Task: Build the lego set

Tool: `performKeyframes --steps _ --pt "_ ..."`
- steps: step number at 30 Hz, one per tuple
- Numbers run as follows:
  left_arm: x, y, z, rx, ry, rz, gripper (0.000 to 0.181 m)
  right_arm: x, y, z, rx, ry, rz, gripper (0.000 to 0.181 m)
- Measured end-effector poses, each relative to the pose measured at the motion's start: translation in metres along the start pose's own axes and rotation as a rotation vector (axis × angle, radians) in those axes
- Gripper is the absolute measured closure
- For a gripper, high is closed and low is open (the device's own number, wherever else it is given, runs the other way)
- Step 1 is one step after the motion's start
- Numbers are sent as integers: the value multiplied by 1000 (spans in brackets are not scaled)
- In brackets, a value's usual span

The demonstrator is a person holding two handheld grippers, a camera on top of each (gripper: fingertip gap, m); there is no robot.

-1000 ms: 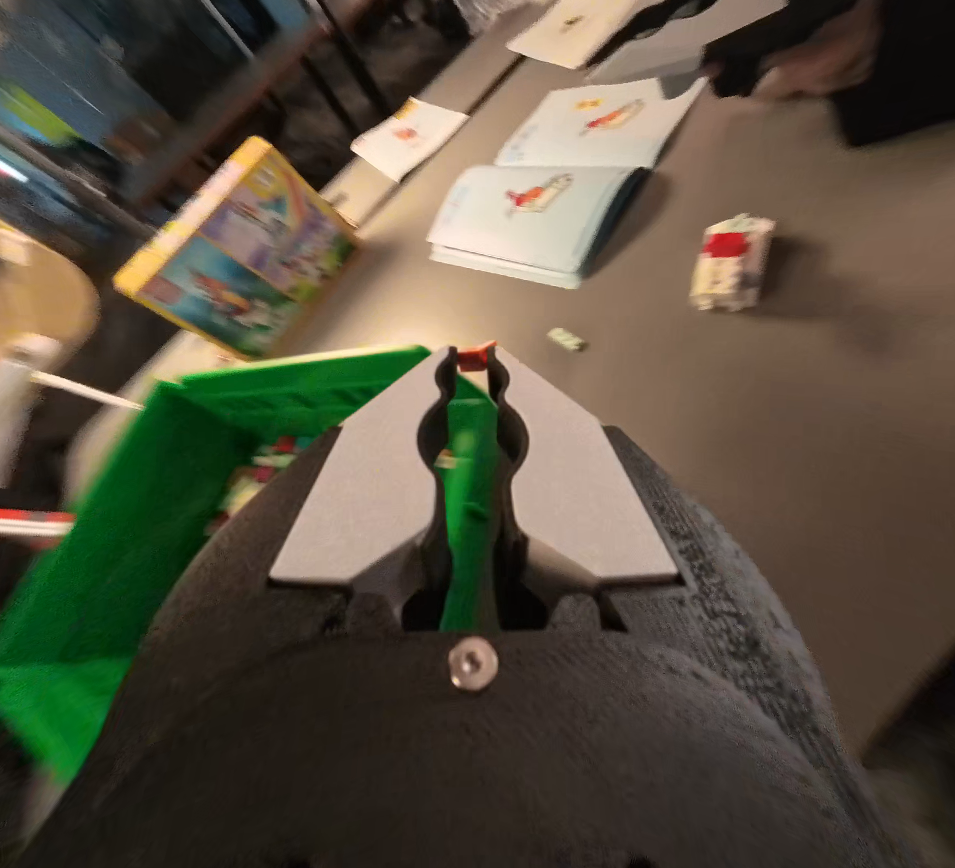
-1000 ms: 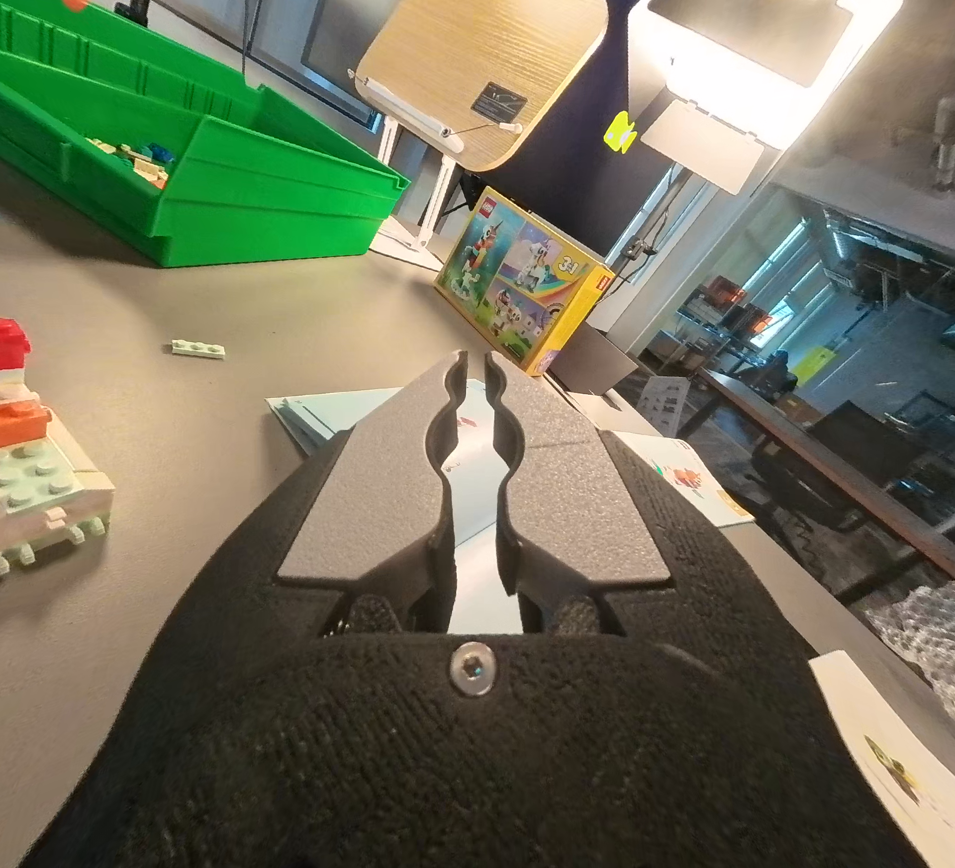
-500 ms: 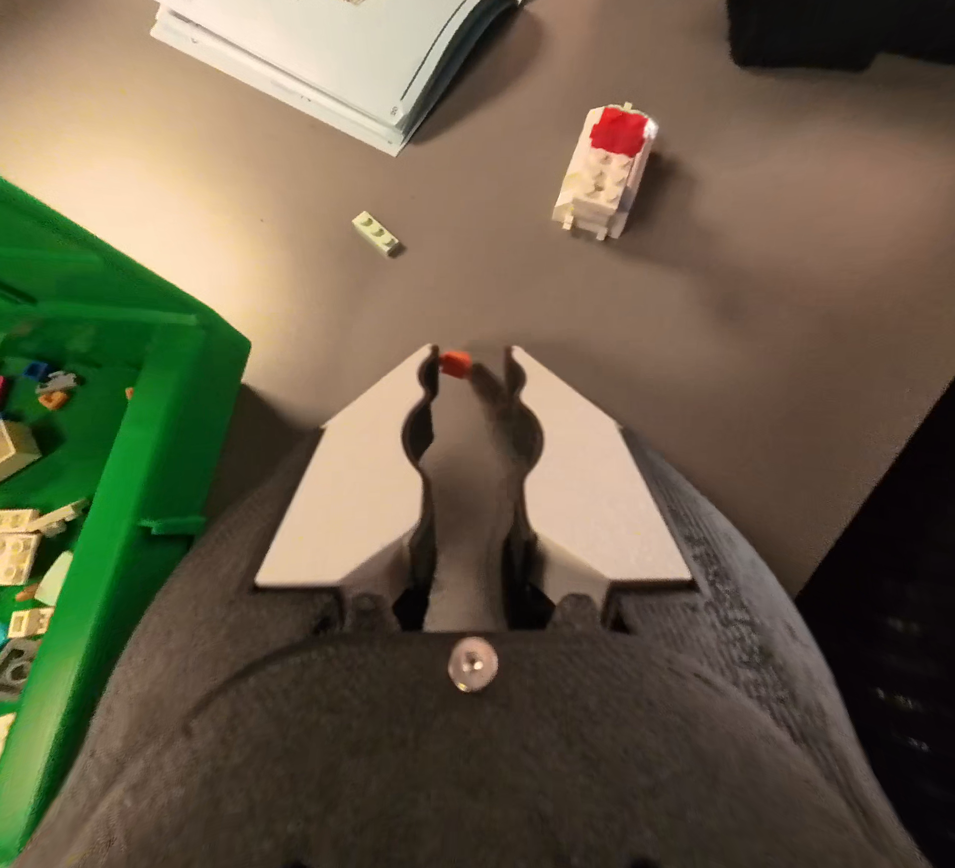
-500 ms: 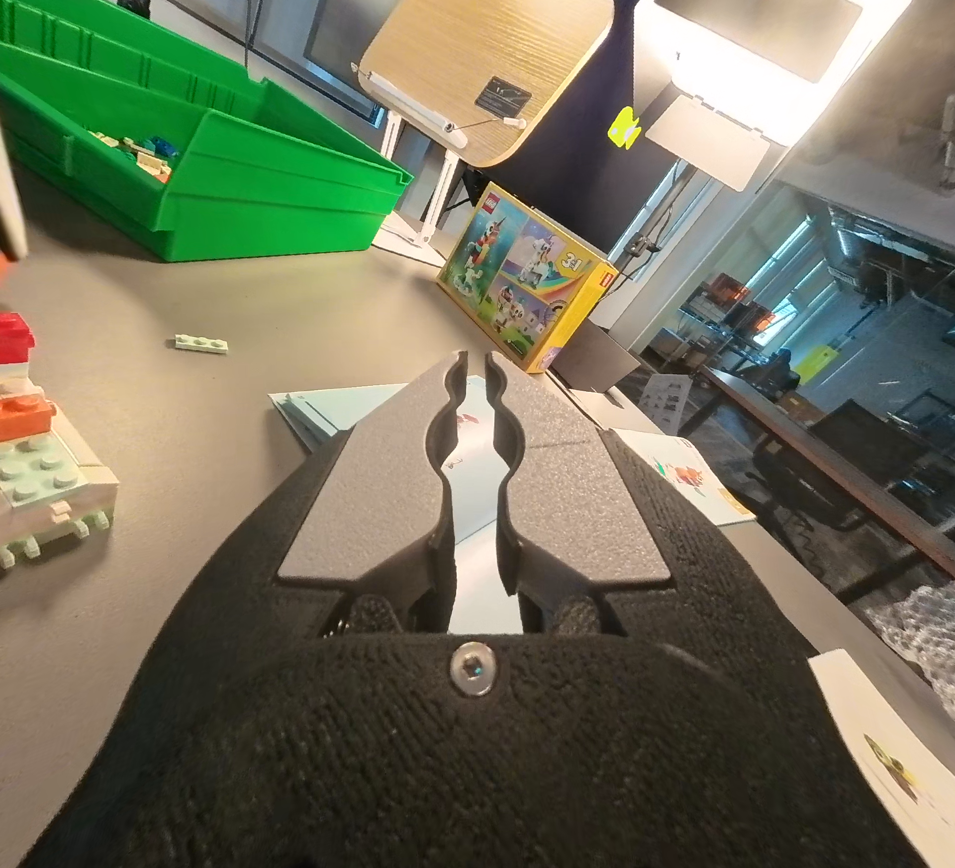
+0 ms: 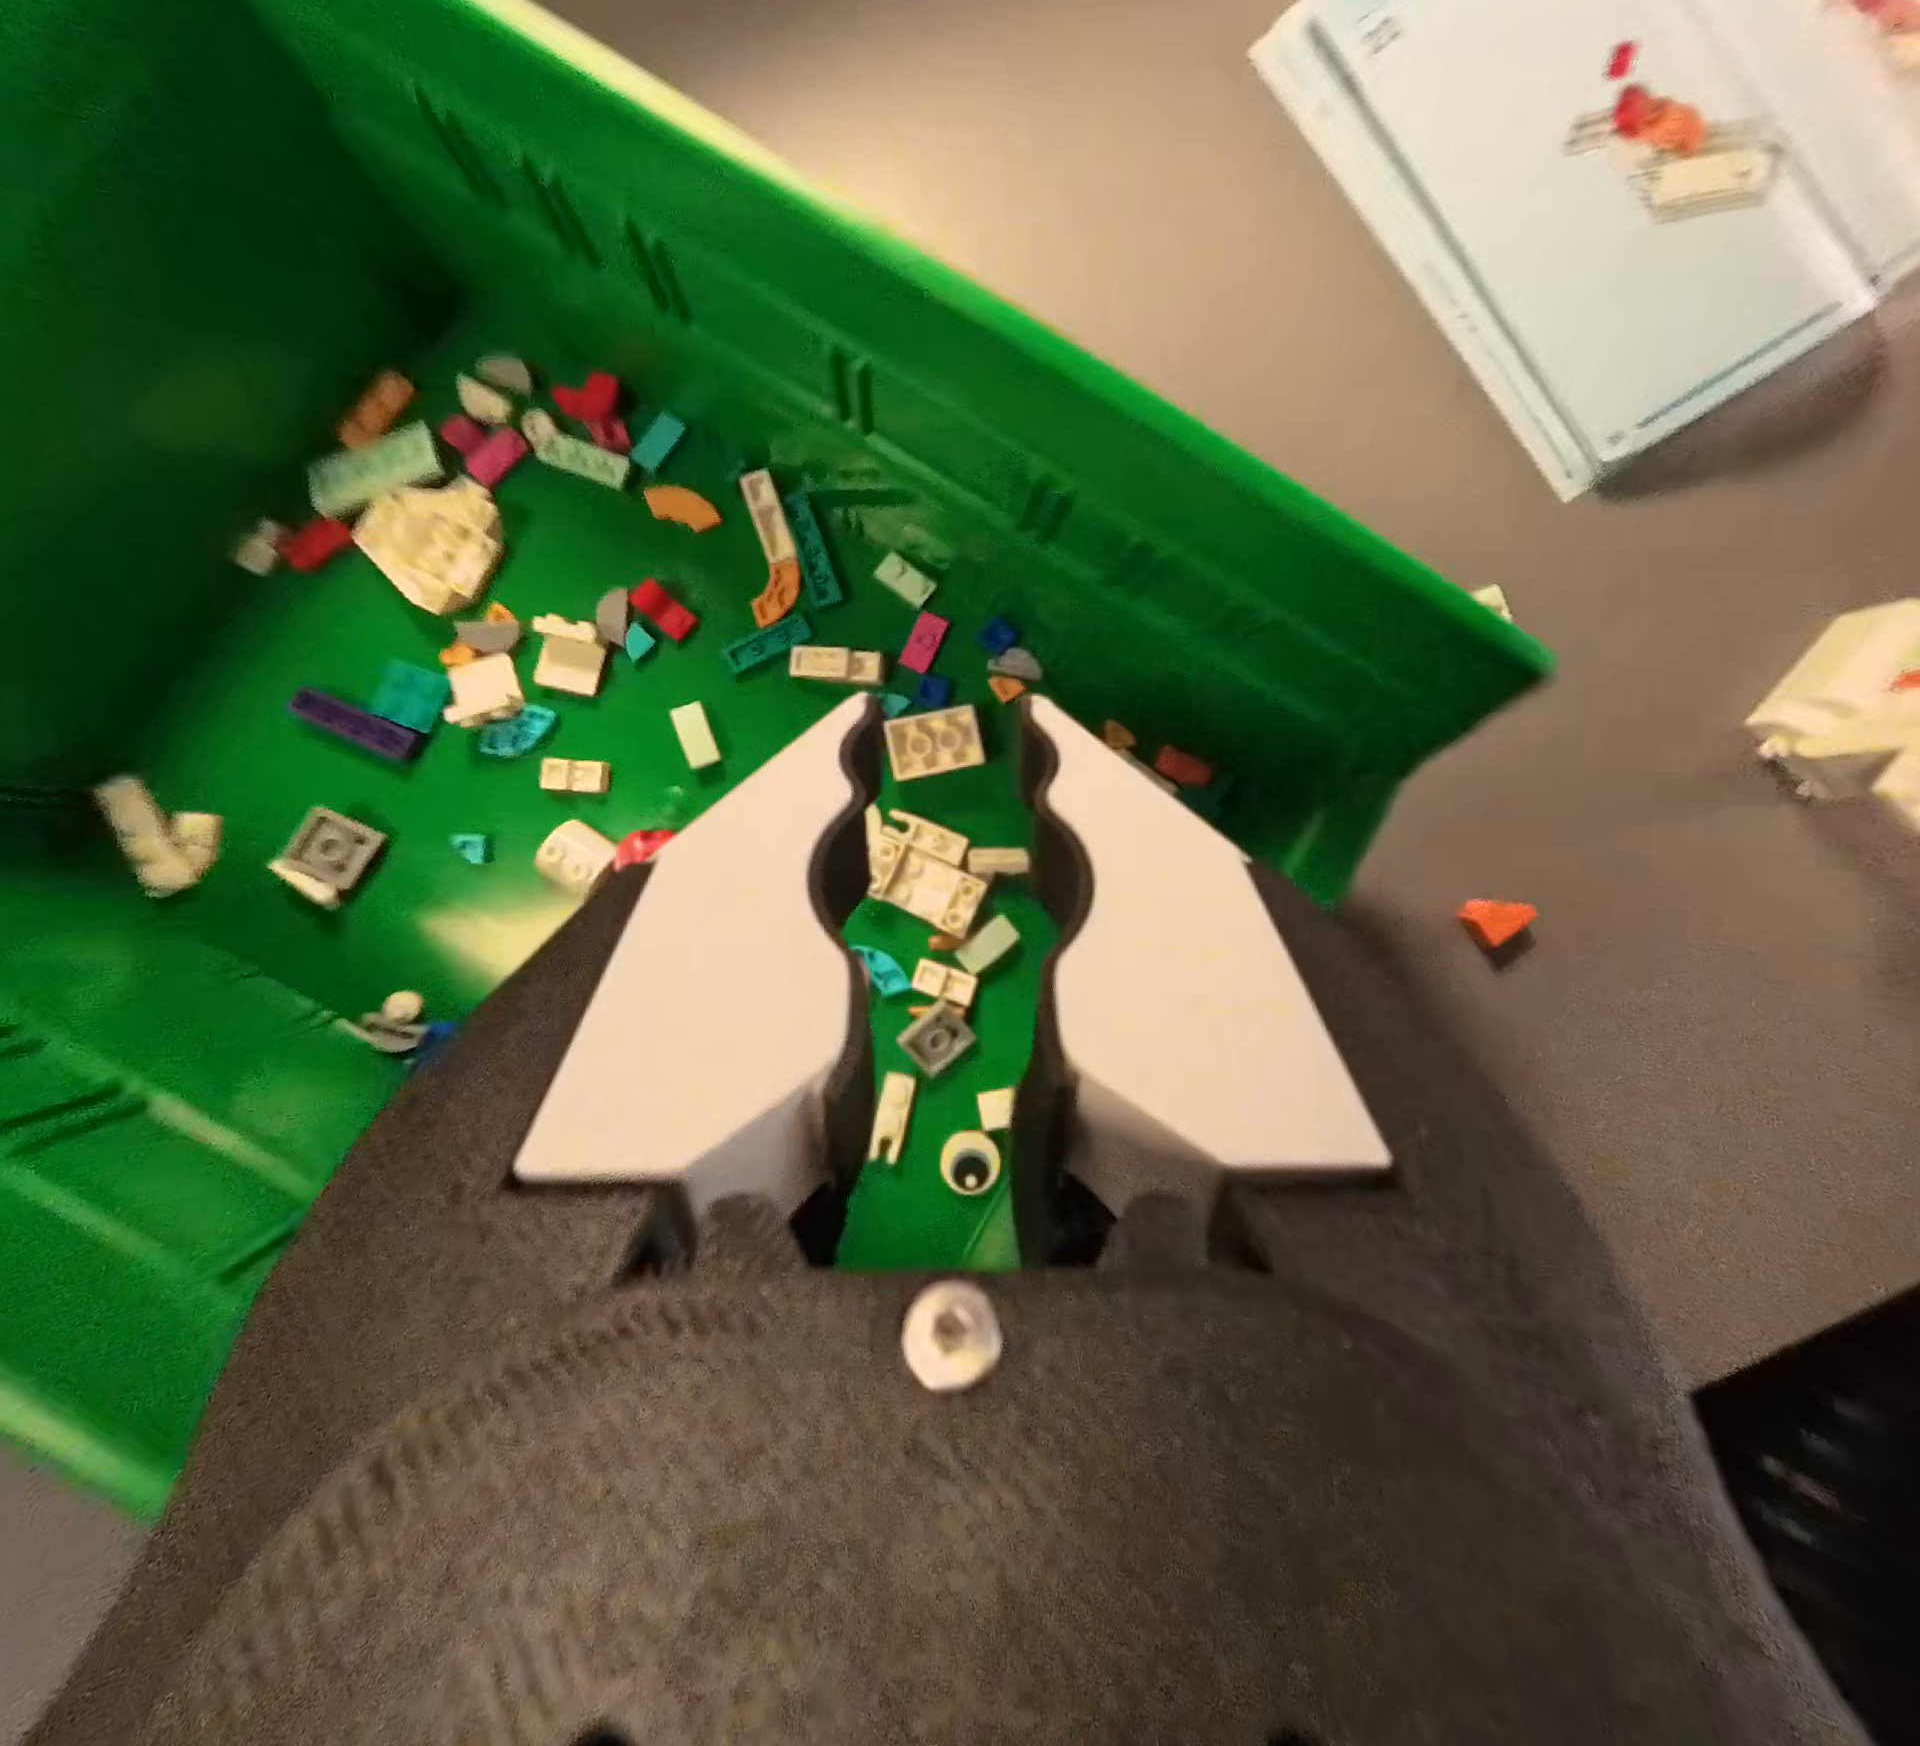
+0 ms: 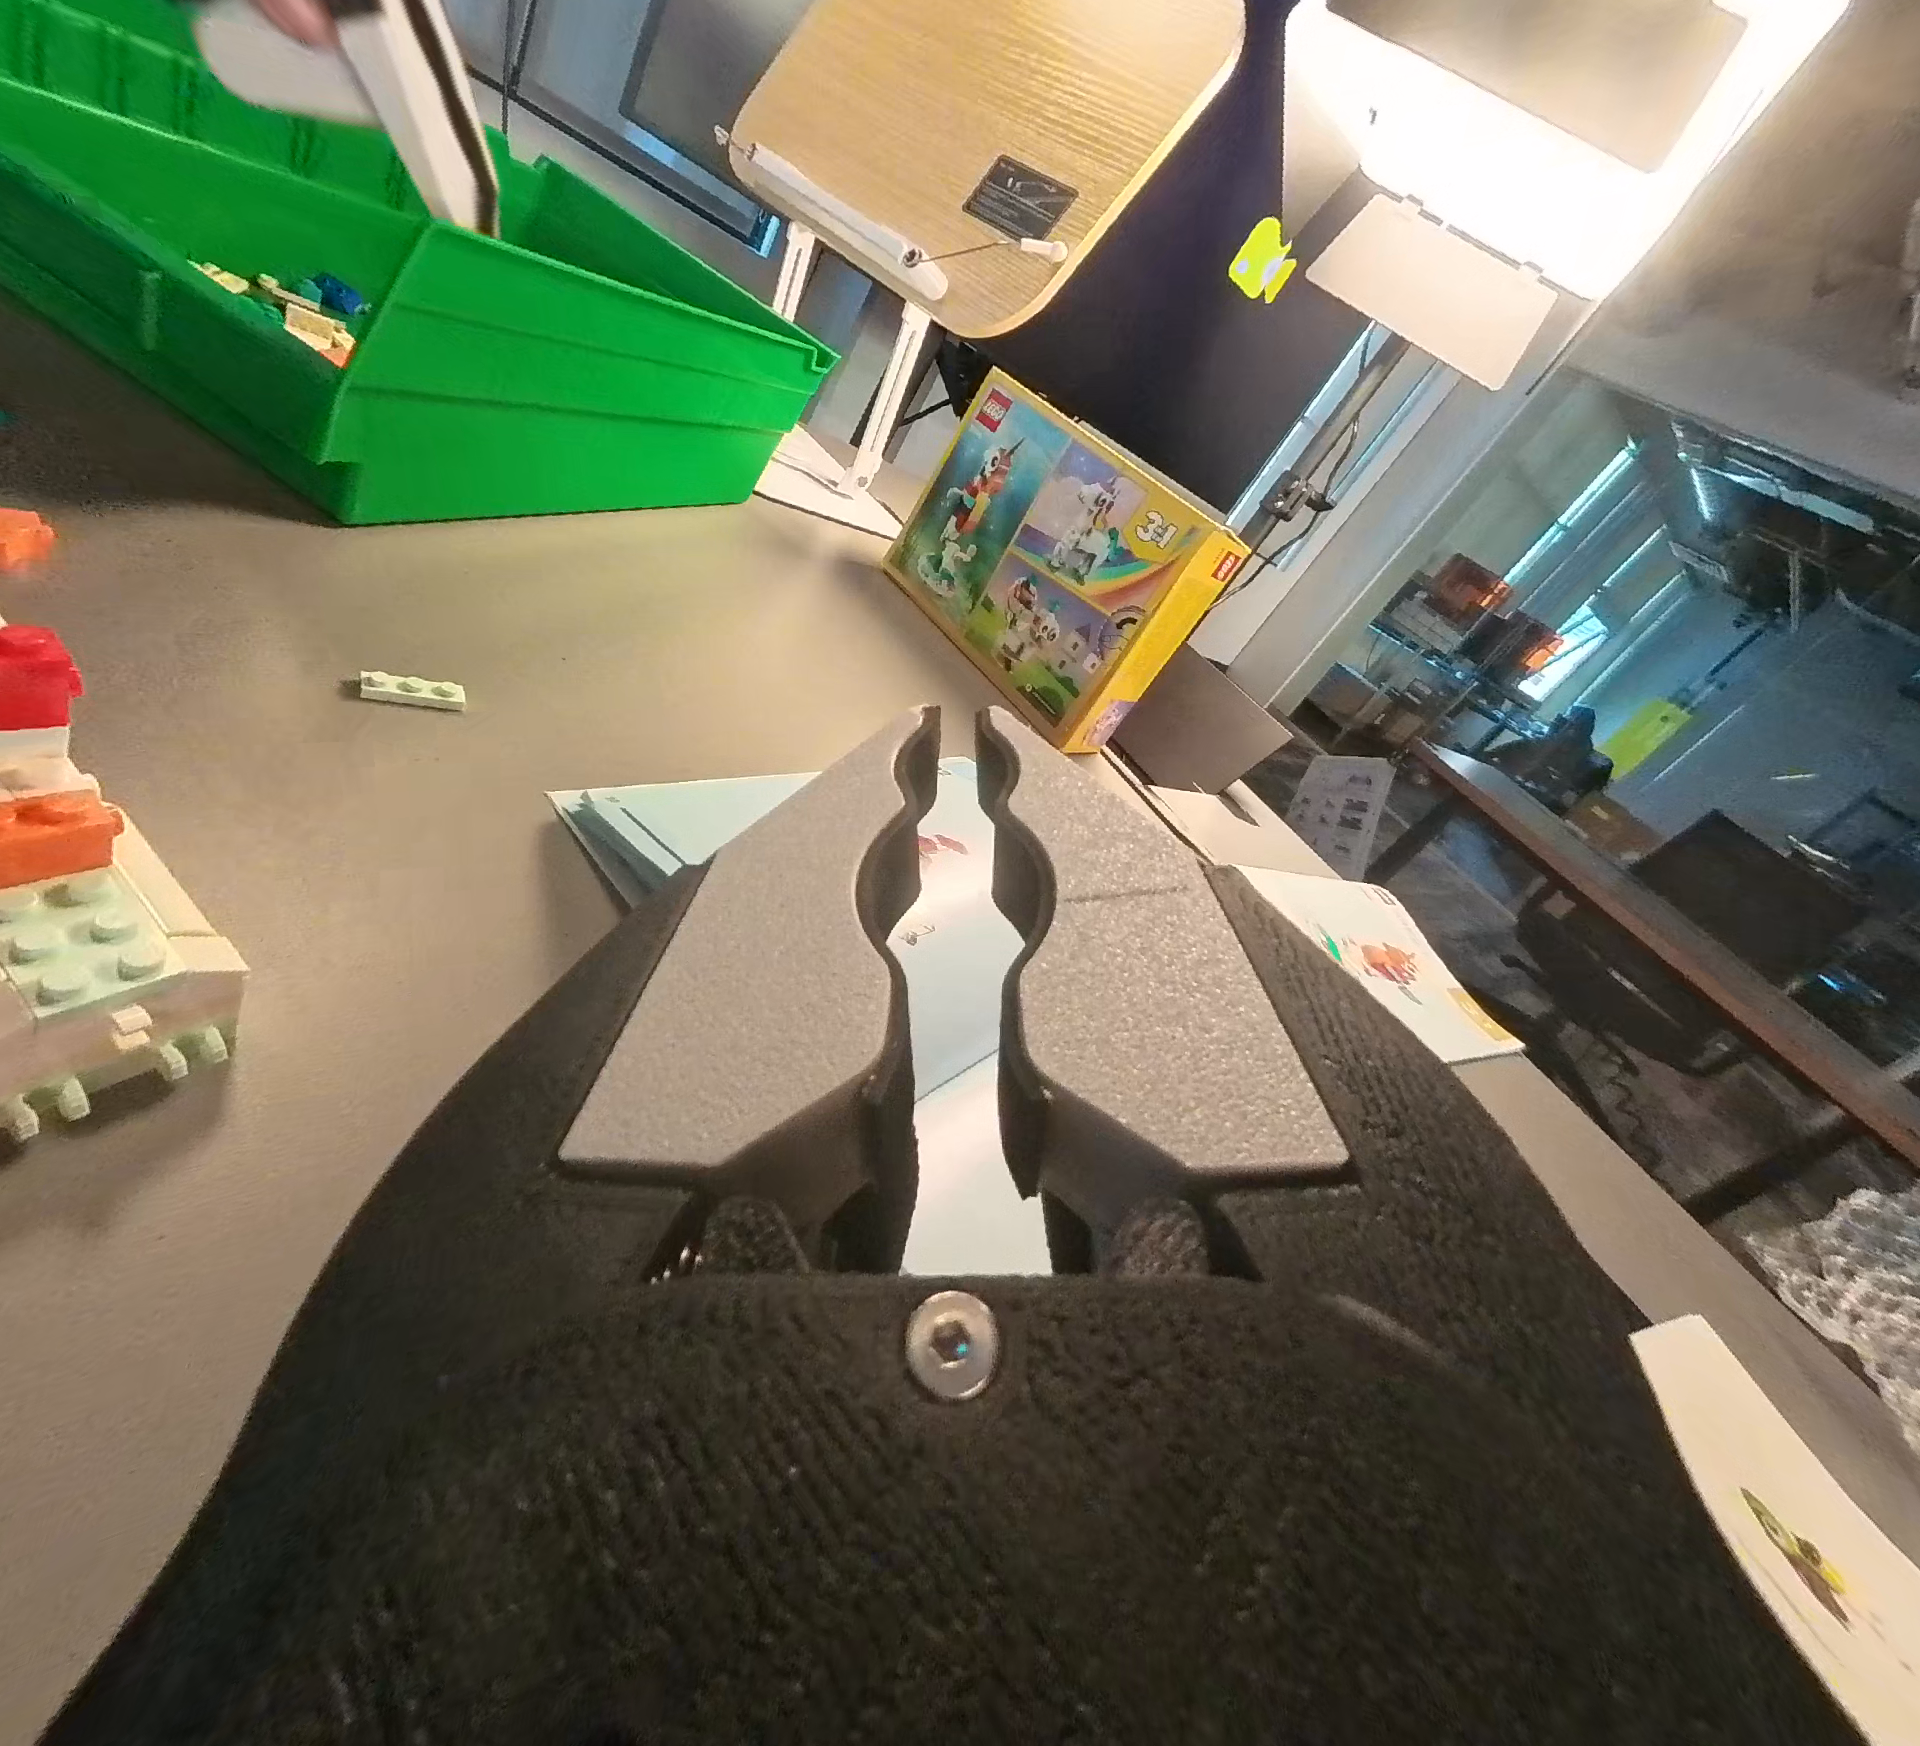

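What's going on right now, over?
Left tool open over green bin. Right tool open, idle over booklet. Orange piece on table. Nothing blocking.

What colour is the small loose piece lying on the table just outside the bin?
Orange, clearest in the left wrist view.

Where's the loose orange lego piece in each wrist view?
Left wrist view: the orange piece lies on the grey table, right of centre, just past the green bin's near corner.
Right wrist view: the same piece sits at the far left edge, partly cut off, on the table in front of the bin.
Shared landmark: the green bin of loose bricks.
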State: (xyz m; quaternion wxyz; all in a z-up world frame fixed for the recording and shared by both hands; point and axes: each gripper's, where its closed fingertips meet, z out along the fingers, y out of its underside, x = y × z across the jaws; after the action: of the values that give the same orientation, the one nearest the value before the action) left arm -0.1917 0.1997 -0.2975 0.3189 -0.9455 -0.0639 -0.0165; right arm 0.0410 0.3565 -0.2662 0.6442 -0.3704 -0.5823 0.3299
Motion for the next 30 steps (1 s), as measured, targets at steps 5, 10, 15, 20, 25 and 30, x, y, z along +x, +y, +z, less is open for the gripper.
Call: performKeyframes --steps 5,10,15,20,25,30 --pt "-27 27 40 -237 59 -165 153 -2 0 0 0 -9 -6 177" --pt "-32 32 55 -263 87 -237 151 -2 0 0 2 -13 -4 176" --pt "-32 34 54 -273 78 -226 155 -3 0 1 0 -19 -4 176" --pt "-27 38 54 -303 87 -210 166 -4 1 1 -2 -22 -8 176" --pt "-27 35 53 -277 46 -101 174 -4 1 1 -2 -22 -8 177" --pt "6 -23 11 94 21 16 174 -4 0 0 1 -17 -9 177"
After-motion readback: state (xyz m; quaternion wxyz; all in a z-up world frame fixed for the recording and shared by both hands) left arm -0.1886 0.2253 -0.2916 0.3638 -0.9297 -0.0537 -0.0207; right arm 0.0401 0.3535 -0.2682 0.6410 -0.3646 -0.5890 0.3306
